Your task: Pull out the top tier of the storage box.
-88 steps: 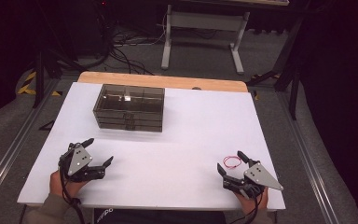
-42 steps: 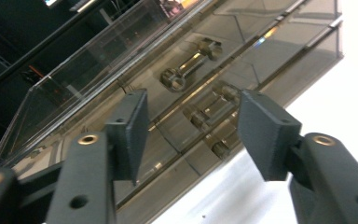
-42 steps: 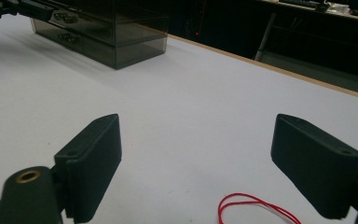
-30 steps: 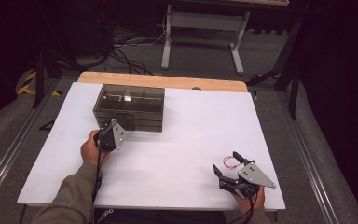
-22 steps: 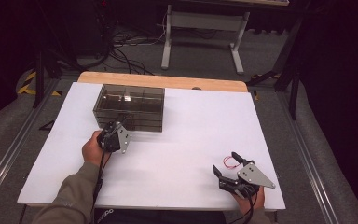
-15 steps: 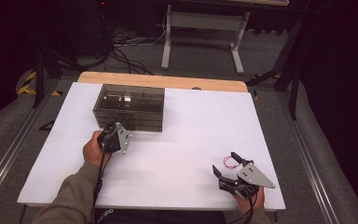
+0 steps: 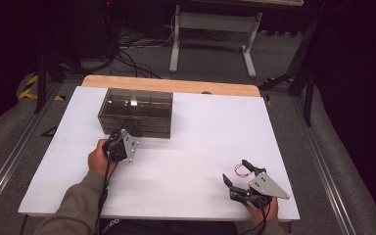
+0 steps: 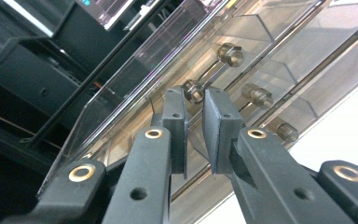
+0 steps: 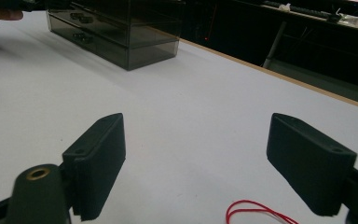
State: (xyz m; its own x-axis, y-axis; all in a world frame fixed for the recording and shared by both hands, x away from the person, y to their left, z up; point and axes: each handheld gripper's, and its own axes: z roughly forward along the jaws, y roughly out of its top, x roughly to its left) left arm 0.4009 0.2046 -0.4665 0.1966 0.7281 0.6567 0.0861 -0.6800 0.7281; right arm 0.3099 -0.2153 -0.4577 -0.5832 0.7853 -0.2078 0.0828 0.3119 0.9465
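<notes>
— Getting anywhere yet with the smoky clear plastic drawer box [image 7: 136, 110]?

— Only beginning, judging by the look of it. Sitting toward the far left of the white bench [image 7: 200, 142], with every drawer front lying flush and nothing pulled out.

— Meaning what is remaining?

— Nearly all of it, probably: drawing the drawer out, and then whatever is coming after. Possibly involving the thin red wire loop [image 7: 241, 170] lying on the bench near the front right corner, though only guessing there.

— And the left gripper [image 7: 126, 131]?

— Pressing right up against the front of the box. Looking along it, the left gripper [image 8: 195, 100] is pointing at a small silver metal knob [image 8: 193, 90] on one drawer front, among several like it. Having just been closing, the fingers [image 8: 175, 121] are now standing nearly together, pinching that knob at their very tips as far as can be made out. Not managing to tell which drawer.

— The right gripper [image 7: 235, 171]?

— Resting low by the front right edge, well apart from the box. Fingers [image 9: 98, 154] spreading wide, holding nothing and touching nothing, with the red loop [image 9: 256, 212] lying on the bench just beside them.
</notes>
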